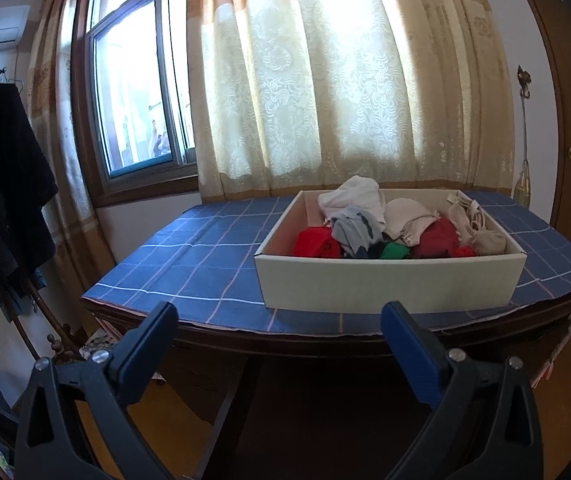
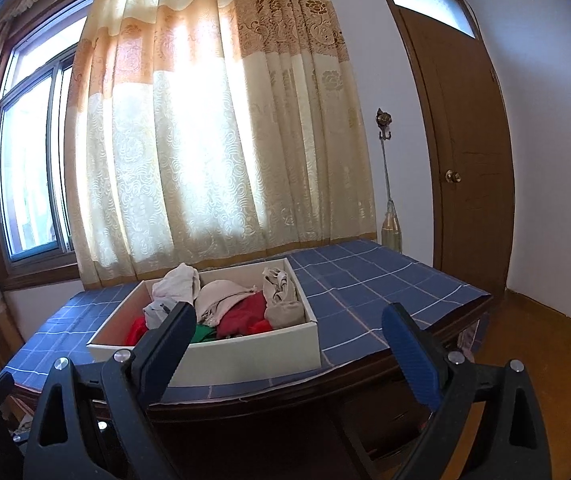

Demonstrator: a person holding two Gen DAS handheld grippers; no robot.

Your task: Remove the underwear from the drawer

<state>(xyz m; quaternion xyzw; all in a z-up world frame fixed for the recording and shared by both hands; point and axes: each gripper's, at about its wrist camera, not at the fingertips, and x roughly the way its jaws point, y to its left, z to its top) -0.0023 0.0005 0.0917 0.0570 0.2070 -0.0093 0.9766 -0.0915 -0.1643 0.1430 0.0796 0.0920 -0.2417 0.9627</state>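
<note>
Left wrist view: the left gripper point(image 1: 279, 314) hangs in front of the table edge with its two blue-padded fingers point(image 1: 407, 344) spread wide and nothing between them. Ahead, a white open-topped drawer point(image 1: 389, 284) stands on the blue checked tablecloth point(image 1: 205, 256), toward the table's right half and well apart from the gripper. It is heaped with crumpled underwear point(image 1: 397, 228): a white piece point(image 1: 355, 196) stands highest at the back left, a grey-blue piece point(image 1: 353, 228) lies in front of it, a bright red one point(image 1: 315, 242) sits at the front left, a green scrap point(image 1: 395, 250) at the front middle, a dark red piece point(image 1: 439, 240) to its right, a cream piece point(image 1: 407, 216) in the middle, and beige pieces point(image 1: 475, 224) against the right wall. Behind the table hangs a cream and orange patterned curtain point(image 1: 325, 80) beside a window point(image 1: 137, 92); dark clothes point(image 1: 1, 200) hang on a stand at the left.

Right wrist view: the right gripper point(image 2: 287, 318) also stands wide open and empty, short of the table. Its left finger point(image 2: 165, 344) overlaps the near left part of the drawer point(image 2: 253, 354) in the picture, without touching it as far as can be told. The same heap of underwear point(image 2: 237, 304) fills the drawer, white and beige at the back, red and green at the front. A brown door point(image 2: 465, 140) with a round knob stands at the right.
</note>
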